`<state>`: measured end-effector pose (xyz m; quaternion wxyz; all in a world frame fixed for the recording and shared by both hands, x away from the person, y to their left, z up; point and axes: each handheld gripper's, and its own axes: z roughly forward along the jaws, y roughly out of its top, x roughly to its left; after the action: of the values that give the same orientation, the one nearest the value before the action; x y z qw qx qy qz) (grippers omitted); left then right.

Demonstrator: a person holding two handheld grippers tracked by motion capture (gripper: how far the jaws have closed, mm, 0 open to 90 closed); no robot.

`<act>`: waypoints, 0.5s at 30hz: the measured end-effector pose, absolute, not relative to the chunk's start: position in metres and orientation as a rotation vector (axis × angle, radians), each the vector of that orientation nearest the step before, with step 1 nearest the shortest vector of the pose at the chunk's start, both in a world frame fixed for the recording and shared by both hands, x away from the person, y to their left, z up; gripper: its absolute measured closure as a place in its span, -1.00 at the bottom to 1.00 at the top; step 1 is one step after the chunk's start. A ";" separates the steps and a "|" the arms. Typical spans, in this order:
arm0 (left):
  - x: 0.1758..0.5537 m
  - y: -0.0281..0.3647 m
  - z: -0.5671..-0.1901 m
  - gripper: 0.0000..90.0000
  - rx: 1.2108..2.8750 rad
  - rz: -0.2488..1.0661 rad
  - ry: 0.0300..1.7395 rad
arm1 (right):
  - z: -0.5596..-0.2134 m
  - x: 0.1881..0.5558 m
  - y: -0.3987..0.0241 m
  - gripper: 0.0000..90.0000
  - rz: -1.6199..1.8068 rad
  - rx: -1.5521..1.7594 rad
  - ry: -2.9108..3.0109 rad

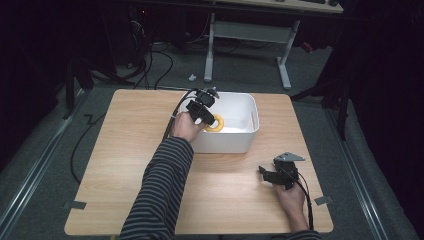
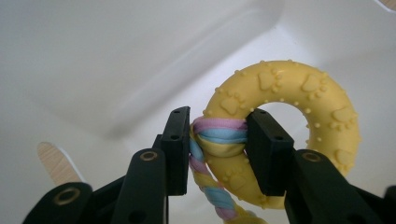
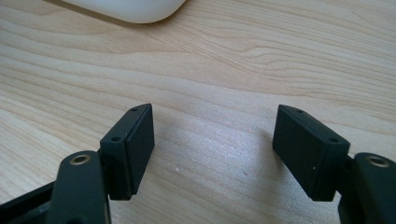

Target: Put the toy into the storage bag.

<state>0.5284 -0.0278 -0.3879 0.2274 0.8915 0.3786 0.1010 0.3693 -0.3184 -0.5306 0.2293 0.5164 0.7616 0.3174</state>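
Dark floor, cables and the white legs of another desk lie beyond the pale wooden surface [image 1: 125, 165] where I work. Toward its far edge stands a white tub [image 1: 248, 131], and my left gripper [image 1: 204, 114] reaches into it over the near-left wall, my striped sleeve [image 1: 162, 187] stretched across the wood.

Between my left jaws sits a yellow rubber ring [image 2: 299, 100] studded with paw prints and little bumps. A twisted rope [image 2: 219, 135] of pink, blue and yellow is wound around the ring, and it is at that wrap that my jaws are closed on the toy, one pad on each side of it. The rope's tail hangs down toward the bottom of my left gripper view. Behind the ring I see the tub's white inside walls (whether the ring touches the floor of the tub I cannot tell).

My right gripper [image 1: 278, 173] rests on the wood at the near-right, well apart from the tub. Its jaws stand wide open with bare wood grain between them, and a rounded corner of the tub shows at the top of my right gripper view.
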 end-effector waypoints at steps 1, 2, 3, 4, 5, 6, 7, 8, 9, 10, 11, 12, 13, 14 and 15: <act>0.528 -0.028 -0.388 0.38 2.455 0.273 1.043 | -0.531 0.369 -0.318 -0.34 0.874 1.421 2.096; 0.529 -0.028 -0.388 0.38 2.452 0.266 1.036 | -0.531 0.369 -0.318 -0.34 0.874 1.421 2.096; 0.528 -0.028 -0.388 0.38 2.458 0.254 1.040 | -0.531 0.369 -0.318 -0.34 0.874 1.421 2.096; 0.528 -0.029 -0.388 0.38 2.466 0.255 1.035 | -0.531 0.369 -0.318 -0.34 0.874 1.421 2.096; 0.528 -0.029 -0.388 0.38 2.466 0.255 1.035 | -0.531 0.369 -0.318 -0.34 0.874 1.421 2.096; 0.528 -0.029 -0.388 0.38 2.468 0.263 1.028 | -0.531 0.369 -0.318 -0.34 0.874 1.421 2.096; 0.527 -0.029 -0.388 0.38 2.470 0.247 1.030 | -0.531 0.369 -0.318 -0.34 0.874 1.421 2.096; 0.527 -0.029 -0.388 0.38 2.471 0.243 1.025 | -0.531 0.369 -0.318 -0.34 0.874 1.421 2.096; 0.526 -0.030 -0.389 0.38 2.471 0.242 1.024 | -0.531 0.369 -0.318 -0.34 0.874 1.421 2.096; 0.526 -0.031 -0.389 0.38 2.474 0.241 1.022 | -0.531 0.369 -0.318 -0.34 0.874 1.421 2.096; 0.526 -0.031 -0.389 0.38 2.479 0.240 1.017 | -0.531 0.369 -0.318 -0.34 0.874 1.421 2.096; 0.526 -0.032 -0.390 0.37 2.477 0.239 1.017 | -0.531 0.369 -0.318 -0.34 0.874 1.421 2.096; 0.526 -0.032 -0.390 0.37 2.476 0.223 1.019 | -0.531 0.369 -0.318 -0.34 0.874 1.421 2.096; 0.527 -0.032 -0.390 0.37 2.482 0.222 1.018 | -0.531 0.369 -0.318 -0.34 0.874 1.421 2.096; 0.527 -0.032 -0.390 0.37 2.482 0.222 1.018 | -0.531 0.369 -0.318 -0.34 0.874 1.421 2.096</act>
<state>0.5266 -0.0320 -0.3902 0.2232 0.8988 0.3686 0.0804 0.3693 -0.3184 -0.5306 0.2292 0.5164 0.7616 0.3175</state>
